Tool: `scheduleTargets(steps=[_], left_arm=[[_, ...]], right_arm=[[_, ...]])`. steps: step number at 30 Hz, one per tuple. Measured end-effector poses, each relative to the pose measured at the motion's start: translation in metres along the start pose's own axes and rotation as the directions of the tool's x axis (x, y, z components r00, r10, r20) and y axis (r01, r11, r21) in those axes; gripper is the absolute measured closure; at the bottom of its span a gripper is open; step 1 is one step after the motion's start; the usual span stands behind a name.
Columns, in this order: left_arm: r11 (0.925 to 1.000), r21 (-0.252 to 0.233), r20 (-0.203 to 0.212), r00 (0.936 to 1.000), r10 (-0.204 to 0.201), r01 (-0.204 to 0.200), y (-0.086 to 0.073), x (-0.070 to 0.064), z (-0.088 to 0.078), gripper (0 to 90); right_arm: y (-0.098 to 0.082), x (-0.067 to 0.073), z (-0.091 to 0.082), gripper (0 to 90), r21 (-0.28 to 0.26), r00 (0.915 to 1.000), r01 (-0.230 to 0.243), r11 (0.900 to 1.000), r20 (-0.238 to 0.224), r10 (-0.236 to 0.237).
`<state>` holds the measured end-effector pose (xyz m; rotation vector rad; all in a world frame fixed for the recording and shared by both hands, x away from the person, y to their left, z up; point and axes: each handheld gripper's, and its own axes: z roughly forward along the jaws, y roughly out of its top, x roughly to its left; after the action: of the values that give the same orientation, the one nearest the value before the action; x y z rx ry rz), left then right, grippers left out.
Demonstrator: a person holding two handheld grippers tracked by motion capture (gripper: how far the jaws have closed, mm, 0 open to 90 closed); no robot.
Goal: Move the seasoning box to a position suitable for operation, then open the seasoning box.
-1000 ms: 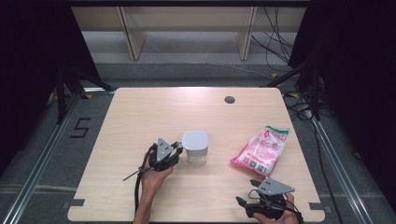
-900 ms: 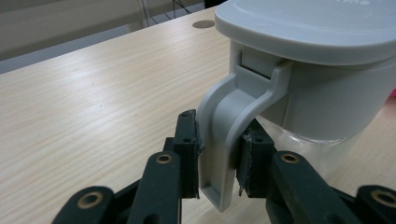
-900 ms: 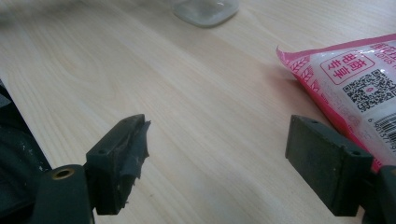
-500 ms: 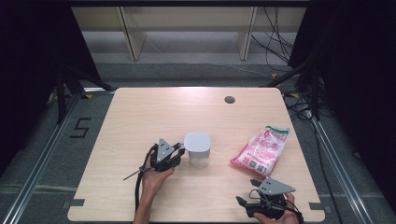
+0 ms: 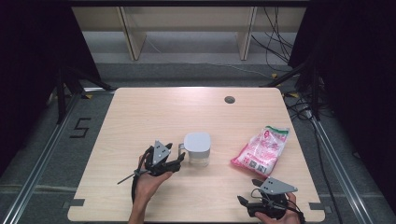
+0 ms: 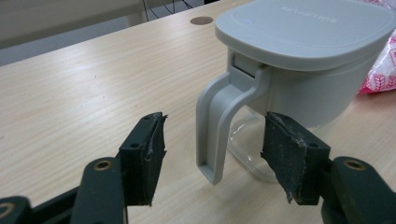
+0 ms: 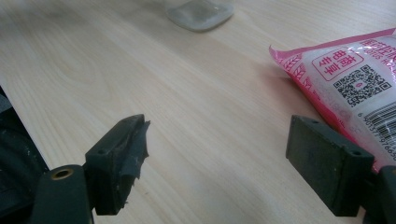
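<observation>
My left gripper (image 6: pixel 212 156) has just been opening, jaws now released either side of the jug's handle (image 6: pixel 219 123). The jug (image 5: pixel 197 149) stands mid-table. My right gripper (image 7: pixel 224 161) rests open beside the pink bag (image 7: pixel 355 81). I should back straight off, avoiding the handle.

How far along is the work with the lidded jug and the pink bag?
Early. The jug stands on the table, lid shut. The left claw has just been opening; its pads straddle the jug's handle without pressing. The right claw is open beside the pink bag, which looks sealed. Opening the bag looks undone.
</observation>
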<state>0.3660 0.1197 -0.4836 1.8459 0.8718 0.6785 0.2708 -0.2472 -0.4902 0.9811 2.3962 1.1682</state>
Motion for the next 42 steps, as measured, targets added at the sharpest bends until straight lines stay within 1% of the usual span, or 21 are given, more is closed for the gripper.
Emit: scheduleTargets(steps=[7,8,10,11,18,19,20,21,22,24,27,29,30,31,32,33,36,38,39,40,42], left_arm=[[0.9997,-0.026,0.009,1.0,0.0,0.0,0.005,0.001,-0.012,39.6],[0.9995,-0.02,0.005,0.9997,0.025,-0.025,0.007,0.002,-0.014,39.8],[0.9996,-0.028,-0.002,1.0,0.005,-0.005,0.009,-0.003,-0.016,40.3],[0.9992,-0.036,0.006,0.9998,0.019,-0.019,0.011,-0.002,-0.017,40.3],[0.9981,-0.061,0.047,0.9988,0.01,-0.007,0.021,-0.005,-0.025,46.9],[0.9962,-0.087,0.052,0.9986,-0.003,0.008,0.022,-0.006,-0.026,50.9],[0.995,-0.099,0.043,0.999,0.014,-0.01,0.024,-0.005,-0.028,53.7],[0.995,-0.099,0.043,0.999,0.014,-0.01,0.024,-0.005,-0.028,58.4],[0.9942,-0.106,0.037,0.999,0.023,-0.019,0.025,-0.005,-0.029,58.4],[0.9925,-0.12,0.041,0.9987,0.03,-0.025,0.027,-0.006,-0.031,67.1],[0.9881,-0.147,0.038,0.998,0.051,-0.045,0.031,-0.01,-0.034,79.8],[0.9892,-0.14,0.039,0.998,0.05,-0.044,0.034,-0.013,-0.036,82.0],[0.9851,-0.16,0.041,0.9966,0.071,-0.063,0.037,-0.012,-0.034,85.3],[0.9851,-0.16,0.041,0.9966,0.071,-0.063,0.037,-0.012,-0.034,86.5],[0.9881,-0.148,0.042,0.9979,0.049,-0.042,0.038,-0.013,-0.033,86.5],[0.9887,-0.143,0.044,0.9976,0.053,-0.047,0.039,-0.013,-0.032,87.8],[0.9859,-0.158,0.05,0.9968,0.063,-0.054,0.042,-0.01,-0.026,88.2],[0.9901,-0.136,0.043,0.9983,0.04,-0.034,0.044,-0.01,-0.023,88.4],[0.9905,-0.132,0.042,0.9982,0.043,-0.037,0.045,-0.009,-0.021,88.5],[0.988,-0.145,0.046,0.9971,0.061,-0.054,0.046,-0.008,-0.017,88.5],[0.989,-0.137,0.051,0.9968,0.062,-0.054,0.047,-0.008,-0.013,88.6]], right_arm=[[0.0,0.001,0.0,21.4,-0.008,0.9999,0.005,1.0,0.011,-0.005],[0.0,0.0,0.001,21.3,-0.001,0.9999,0.01,1.0,-0.001,-0.01],[0.0,0.0,0.001,21.3,0.0,1.0,0.01,1.0,-0.001,-0.01],[0.0,0.0,0.0,21.4,0.002,0.9999,0.01,1.0,-0.002,-0.01],[0.0,0.0,0.0,21.3,0.001,0.9999,0.01,1.0,0.0,-0.01],[0.0,0.001,0.0,21.3,0.0,1.0,0.0,1.0,0.004,0.0],[0.0,0.001,0.001,21.3,-0.011,0.9999,-0.002,1.0,0.014,0.002],[0.0,0.001,0.001,21.3,-0.011,0.9999,-0.002,1.0,0.014,0.002],[0.001,0.0,0.001,21.3,-0.003,1.0,0.008,1.0,-0.002,-0.008],[0.001,0.001,0.001,21.2,-0.016,0.9994,-0.001,1.0,0.033,0.001],[0.0,0.001,0.001,21.2,-0.013,0.9994,0.006,1.0,0.033,-0.006],[0.0,0.001,0.002,21.2,-0.012,0.9997,0.008,1.0,0.022,-0.008],[0.001,0.001,0.002,21.2,-0.005,0.9999,0.01,1.0,0.013,-0.01],[0.001,0.001,0.002,21.2,-0.005,0.9999,0.01,1.0,0.013,-0.01],[0.002,0.001,0.002,21.2,-0.006,0.9999,0.011,1.0,0.014,-0.011],[0.001,0.002,0.002,21.2,-0.013,0.9993,0.011,1.0,0.035,-0.01],[0.001,0.002,0.002,21.2,0.004,0.9997,-0.014,1.0,0.02,0.014],[0.002,0.004,0.003,21.2,0.0,0.9993,-0.029,1.0,0.024,0.029],[0.002,0.002,0.004,21.2,0.006,0.9999,-0.011,1.0,0.004,0.011],[0.002,0.003,0.004,21.2,-0.002,0.9997,-0.012,1.0,0.023,0.012],[0.002,0.005,0.003,21.2,0.004,0.9994,-0.028,1.0,0.02,0.028]])
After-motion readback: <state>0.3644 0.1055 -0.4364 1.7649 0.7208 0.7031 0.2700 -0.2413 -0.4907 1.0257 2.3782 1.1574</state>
